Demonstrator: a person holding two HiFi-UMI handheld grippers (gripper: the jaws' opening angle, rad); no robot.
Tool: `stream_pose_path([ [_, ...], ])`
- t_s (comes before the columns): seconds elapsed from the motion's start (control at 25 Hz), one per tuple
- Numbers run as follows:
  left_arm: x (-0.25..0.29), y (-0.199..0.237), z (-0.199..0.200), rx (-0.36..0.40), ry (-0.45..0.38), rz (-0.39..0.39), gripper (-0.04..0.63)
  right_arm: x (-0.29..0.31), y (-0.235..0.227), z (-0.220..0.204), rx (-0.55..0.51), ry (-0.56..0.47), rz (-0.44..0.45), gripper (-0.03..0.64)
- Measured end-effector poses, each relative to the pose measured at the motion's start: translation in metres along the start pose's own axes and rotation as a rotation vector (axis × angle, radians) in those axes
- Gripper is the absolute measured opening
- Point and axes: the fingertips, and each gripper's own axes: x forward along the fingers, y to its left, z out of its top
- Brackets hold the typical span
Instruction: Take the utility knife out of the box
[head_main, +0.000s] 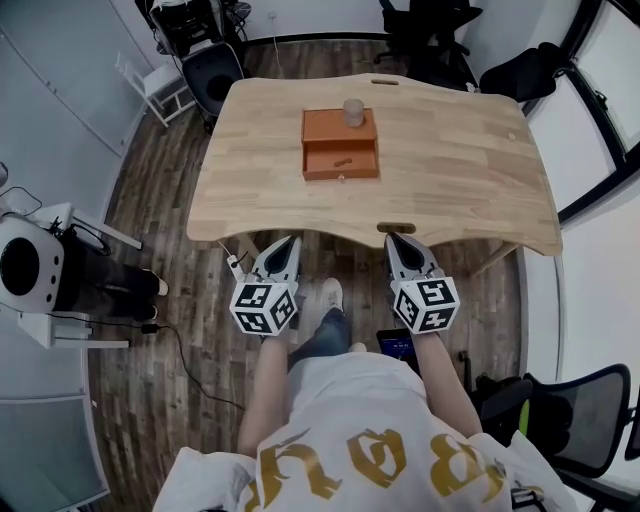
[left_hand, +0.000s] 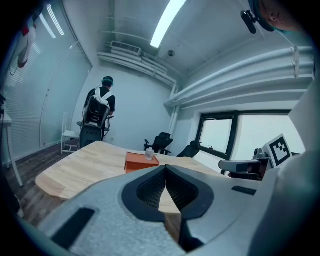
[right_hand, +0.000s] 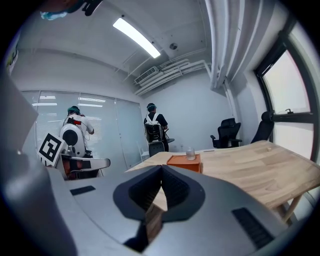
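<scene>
Well short of the orange box (head_main: 325, 128) on the counter (head_main: 450, 170), the left gripper (head_main: 286, 245) and right gripper (head_main: 399, 242) hang side by side, the jaws of each pressed together and holding nothing.

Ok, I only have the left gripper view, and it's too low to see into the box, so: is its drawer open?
Observer: Yes. The head view shows the drawer pulled out toward the person.
Operator: Anything in it?
Observer: What looks like the knife lies near its middle; it's too small to be sure.
Operator: And the right gripper?
Observer: The right gripper is shut, with nothing in it.
</scene>
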Motion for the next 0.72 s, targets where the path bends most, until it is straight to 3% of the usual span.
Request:
stream_pose_path([
  [0.4, 0.101, 0.037, 0.025, -0.015, 0.002, -0.021, 0.011, 0.074, -0.061, 0.022, 0.013, -0.003, -0.043, 0.012],
  [0.72, 0.201, 0.074, 0.052, -0.018, 0.054, -0.09, 0.011, 0.161, -0.103, 0.044, 0.035, 0.034, -0.094, 0.011],
])
